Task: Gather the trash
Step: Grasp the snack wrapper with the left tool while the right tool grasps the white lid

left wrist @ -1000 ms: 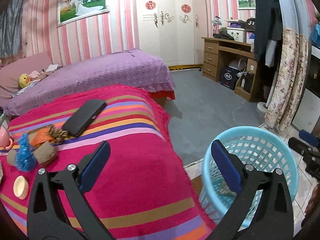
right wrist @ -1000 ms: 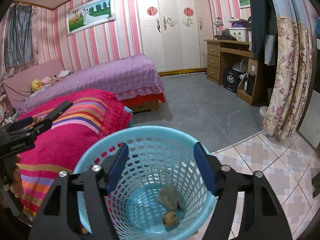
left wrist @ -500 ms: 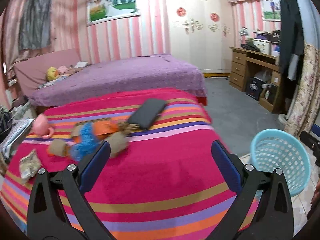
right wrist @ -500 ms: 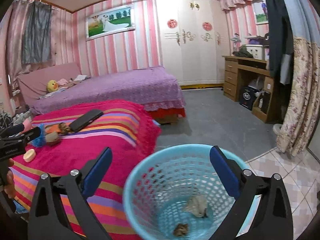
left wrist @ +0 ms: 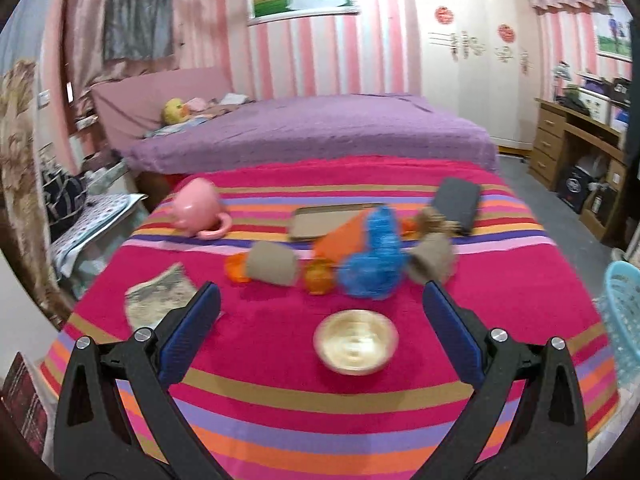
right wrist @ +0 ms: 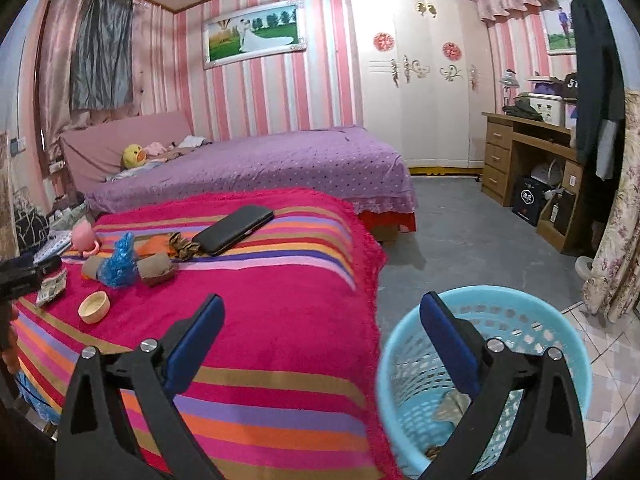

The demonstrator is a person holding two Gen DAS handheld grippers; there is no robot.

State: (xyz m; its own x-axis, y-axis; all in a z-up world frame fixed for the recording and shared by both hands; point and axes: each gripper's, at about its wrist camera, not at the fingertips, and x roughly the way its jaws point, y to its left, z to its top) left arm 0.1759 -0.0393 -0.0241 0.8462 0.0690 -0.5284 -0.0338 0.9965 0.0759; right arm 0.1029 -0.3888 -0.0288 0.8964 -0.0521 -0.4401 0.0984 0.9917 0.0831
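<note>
Over the striped blanket (left wrist: 280,380), left gripper (left wrist: 320,312) and right gripper (right wrist: 320,320) gape empty; blue basket (right wrist: 520,312) stands right, purple bed (right wrist: 280,160) far

Black gripper (left wrist: 320,308), blue pads (left wrist: 188,336)

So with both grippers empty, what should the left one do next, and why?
Probably ease the open left gripper forward and down onto the crumpled paper scrap by its left finger: it looks like trash and lies nearest. The blue basket already holds scraps.
</note>
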